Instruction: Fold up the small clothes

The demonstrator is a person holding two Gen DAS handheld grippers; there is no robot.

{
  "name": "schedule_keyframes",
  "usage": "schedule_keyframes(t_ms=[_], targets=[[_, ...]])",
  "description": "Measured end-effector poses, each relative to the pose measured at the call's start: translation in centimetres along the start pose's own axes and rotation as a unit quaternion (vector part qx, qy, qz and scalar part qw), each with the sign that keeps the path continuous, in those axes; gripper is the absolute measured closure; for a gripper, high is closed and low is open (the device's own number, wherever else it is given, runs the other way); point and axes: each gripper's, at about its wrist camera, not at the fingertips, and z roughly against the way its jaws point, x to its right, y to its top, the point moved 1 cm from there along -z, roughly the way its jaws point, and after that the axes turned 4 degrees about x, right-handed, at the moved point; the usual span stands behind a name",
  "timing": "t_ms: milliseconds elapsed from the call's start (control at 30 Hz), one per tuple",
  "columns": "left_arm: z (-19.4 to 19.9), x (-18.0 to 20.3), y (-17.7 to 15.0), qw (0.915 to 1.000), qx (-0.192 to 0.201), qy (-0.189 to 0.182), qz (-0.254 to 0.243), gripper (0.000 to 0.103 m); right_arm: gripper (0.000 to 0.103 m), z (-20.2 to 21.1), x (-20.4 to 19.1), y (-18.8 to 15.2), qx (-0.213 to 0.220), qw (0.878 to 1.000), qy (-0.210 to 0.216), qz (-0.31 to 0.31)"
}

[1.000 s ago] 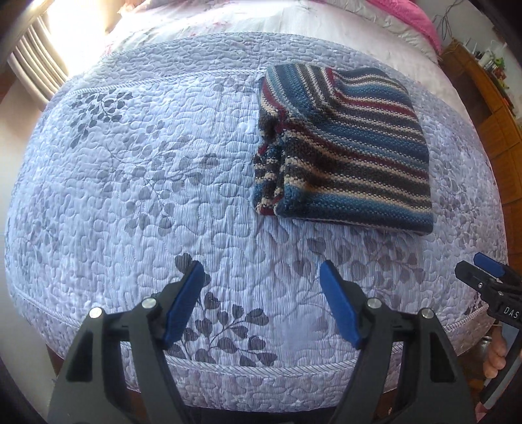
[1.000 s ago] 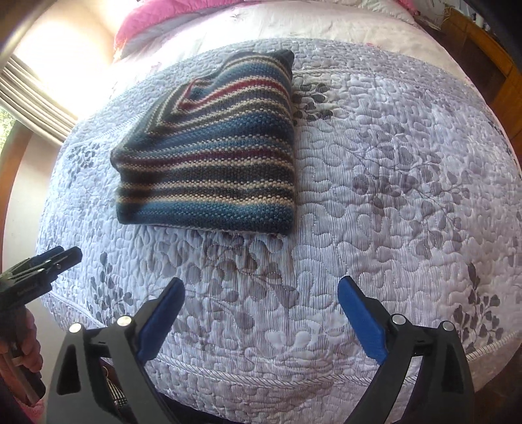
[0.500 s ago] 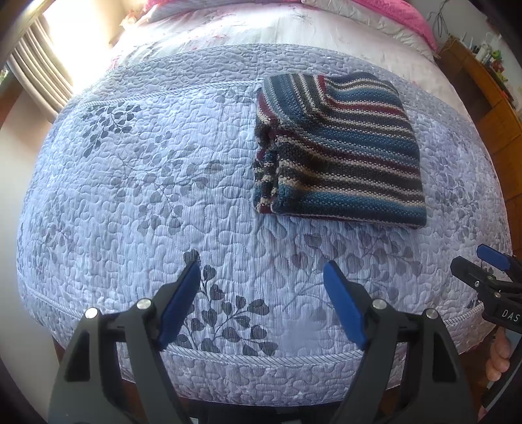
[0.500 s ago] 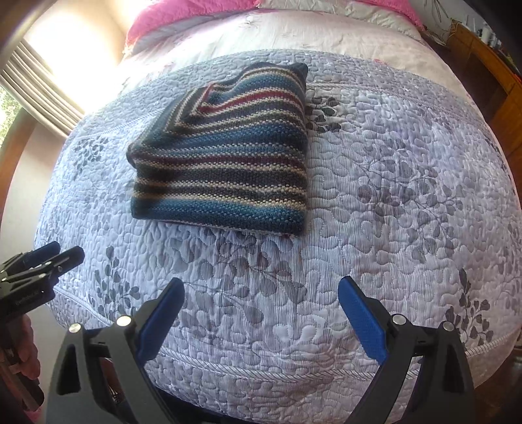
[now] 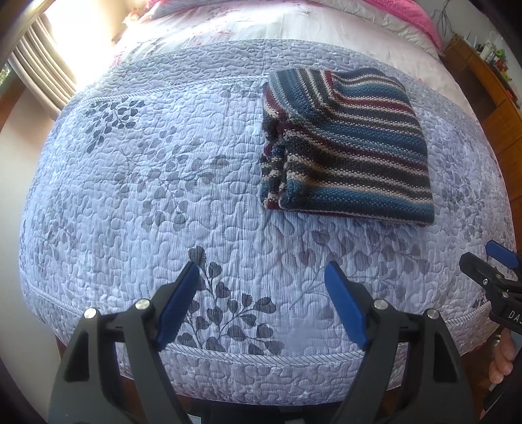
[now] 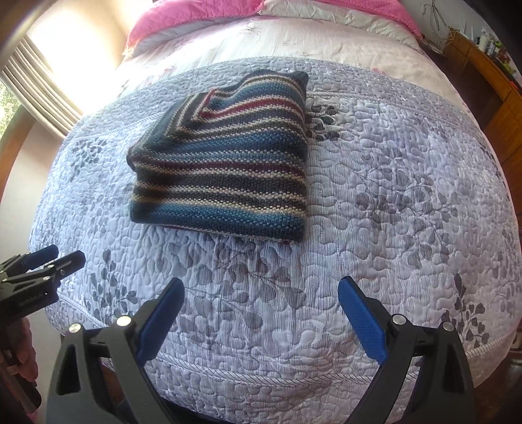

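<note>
A striped knit garment point(image 5: 349, 146) in blue, maroon and cream lies folded into a thick rectangle on the lilac quilted bedspread point(image 5: 163, 182). It also lies left of centre in the right wrist view, the garment point(image 6: 222, 169) flat and untouched. My left gripper point(image 5: 262, 277) is open over the near edge of the bed, well short of the garment, nothing between its fingers. My right gripper point(image 6: 261, 293) is open too, empty, above the quilt's front border. Each gripper shows at the edge of the other's view: right gripper point(image 5: 496, 261), left gripper point(image 6: 53, 257).
Pink and pale bedding point(image 6: 293, 29) covers the far half of the bed. A wooden cabinet point(image 5: 489, 88) with small items stands at the right. Curtains point(image 5: 42, 68) hang by a bright window at the left. The quilt's corded edge point(image 5: 261, 354) runs below my fingers.
Both grippers have drawn back and risen slightly from the bed, so the folded garment looks smaller and farther. The garment has not moved. Both stay open.
</note>
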Motion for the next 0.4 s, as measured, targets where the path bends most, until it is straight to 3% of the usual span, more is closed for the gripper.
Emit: schedule_keyframes(t_ms=[400], targets=[[-0.20,-0.32,0.11,1.0000,0.000,0.007,0.000,0.022,0.005,-0.50,-0.33,0.37,-0.008,1.000,0.004,-0.002]])
